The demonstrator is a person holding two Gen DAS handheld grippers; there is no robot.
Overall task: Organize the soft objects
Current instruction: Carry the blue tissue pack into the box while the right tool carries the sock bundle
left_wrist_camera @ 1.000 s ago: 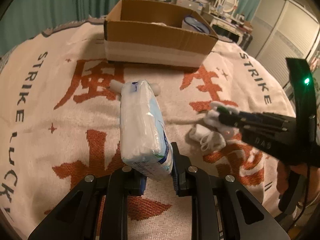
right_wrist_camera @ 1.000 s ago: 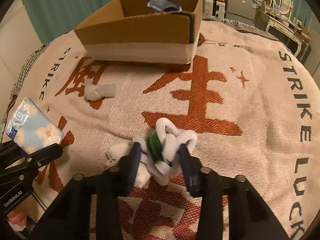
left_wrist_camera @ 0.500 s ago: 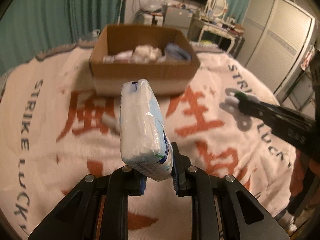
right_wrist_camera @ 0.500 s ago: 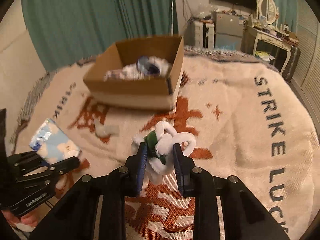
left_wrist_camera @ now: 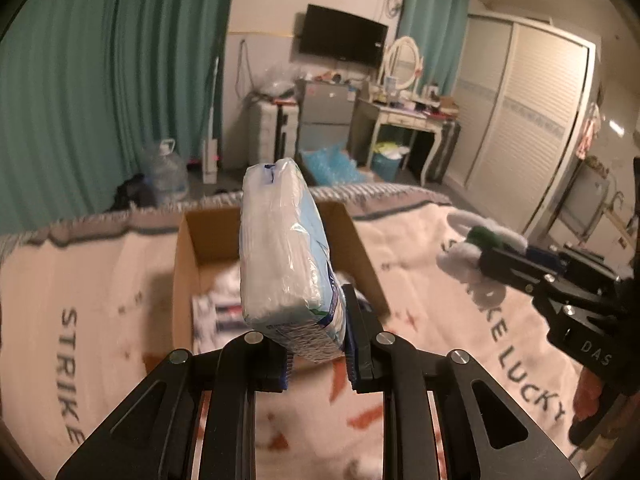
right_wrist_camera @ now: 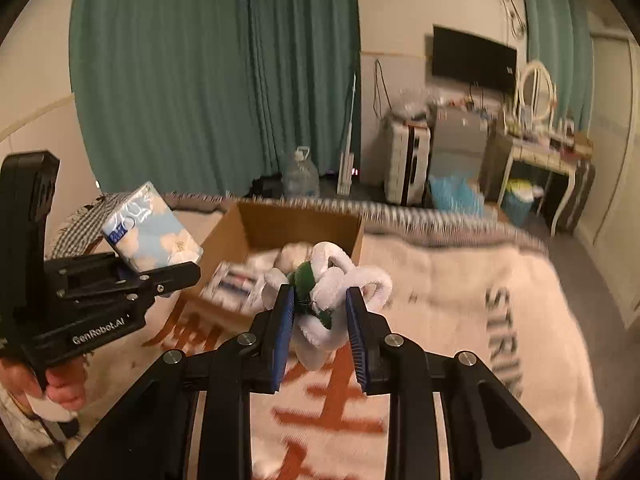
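Note:
My left gripper is shut on a blue-and-white tissue pack and holds it in the air in front of the open cardboard box. The pack also shows in the right wrist view, in the left gripper. My right gripper is shut on a white plush toy with a green patch, raised before the box. The toy shows at the right in the left wrist view. The box holds several soft items.
The box sits on a cream blanket with orange characters and "STRIKE LUCKY" lettering, covering a bed. Beyond the bed stand teal curtains, a water jug, a dressing table and wardrobe doors.
Both grippers have risen well above the blanket with their loads and moved toward the box. The views have tilted up, so the room beyond the bed shows now.

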